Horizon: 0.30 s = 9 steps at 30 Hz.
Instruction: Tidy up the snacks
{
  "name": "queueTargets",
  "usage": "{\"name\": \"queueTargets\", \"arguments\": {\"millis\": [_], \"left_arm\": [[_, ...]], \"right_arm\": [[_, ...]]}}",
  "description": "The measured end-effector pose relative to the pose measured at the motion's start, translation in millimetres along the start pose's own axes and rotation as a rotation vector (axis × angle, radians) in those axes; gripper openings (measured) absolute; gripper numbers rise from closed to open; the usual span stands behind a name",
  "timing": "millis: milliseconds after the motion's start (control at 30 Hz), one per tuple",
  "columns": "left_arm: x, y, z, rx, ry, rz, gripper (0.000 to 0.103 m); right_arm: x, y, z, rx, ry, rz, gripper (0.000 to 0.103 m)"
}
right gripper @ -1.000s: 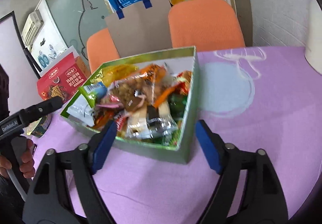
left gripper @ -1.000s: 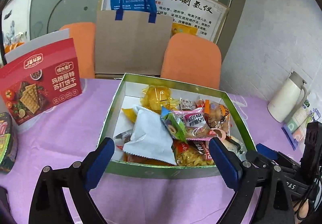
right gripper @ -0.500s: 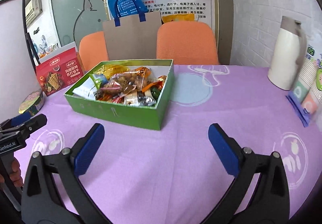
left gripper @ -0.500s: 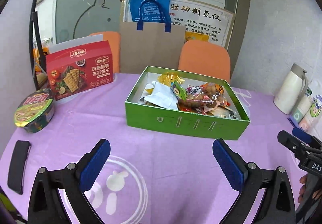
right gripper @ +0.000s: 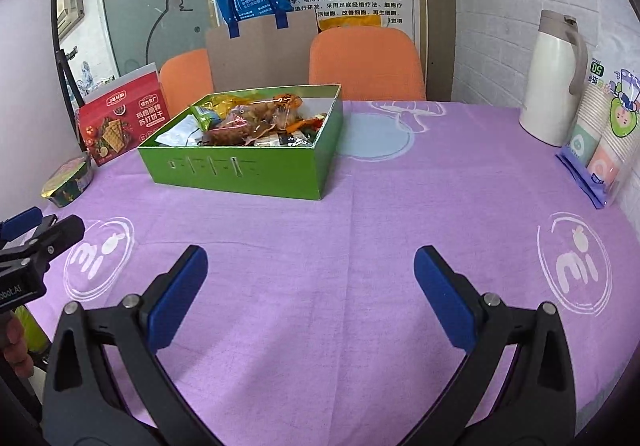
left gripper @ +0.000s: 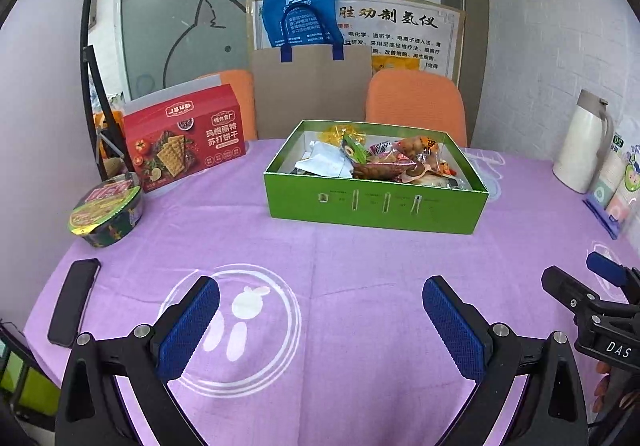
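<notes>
Left gripper (left gripper: 320,322): spread, empty, above bare near cloth.
Right gripper (right gripper: 310,296): spread, empty.
Green box (left gripper: 376,203): far centre, well apart.

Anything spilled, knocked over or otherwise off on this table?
Nothing spilled or toppled. The open green cardboard box holds a loose, unsorted heap of snack packets, all inside its walls. The red cracker box and round noodle bowl stand outside it, upright.

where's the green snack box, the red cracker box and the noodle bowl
green snack box (left gripper: 376,205), left wrist view, on its front wall
red cracker box (left gripper: 184,137), left wrist view, on its printed front face
noodle bowl (left gripper: 105,205), left wrist view, on its foil lid
</notes>
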State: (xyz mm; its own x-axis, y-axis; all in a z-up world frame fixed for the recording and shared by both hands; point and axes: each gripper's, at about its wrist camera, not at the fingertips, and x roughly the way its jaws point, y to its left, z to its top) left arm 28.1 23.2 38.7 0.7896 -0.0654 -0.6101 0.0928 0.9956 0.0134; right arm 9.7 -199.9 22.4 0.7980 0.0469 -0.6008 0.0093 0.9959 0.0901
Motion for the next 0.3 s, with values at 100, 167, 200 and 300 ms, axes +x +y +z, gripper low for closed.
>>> {"name": "queueTargets", "arguments": {"millis": [100, 167, 200, 300], "left_arm": [[-3.8, -0.9, -2.0, 0.008, -0.010, 0.001, 0.103], [-6.7, 0.9, -3.5, 0.000, -0.027, 0.007, 0.103], [-7.3, 1.8, -3.5, -0.003, -0.028, 0.005, 0.103], [-7.1, 3.7, -2.6, -0.009, -0.028, 0.004, 0.103]], "right_arm": [[-2.0, 2.1, -0.9, 0.000, -0.005, 0.002, 0.103], [-2.3, 3.2, -1.0, 0.000, -0.005, 0.002, 0.103], [-2.1, 3.6, -1.4, -0.001, -0.004, 0.001, 0.103], [-1.8, 5.2, -1.3, -0.001, -0.003, -0.005, 0.103]]}}
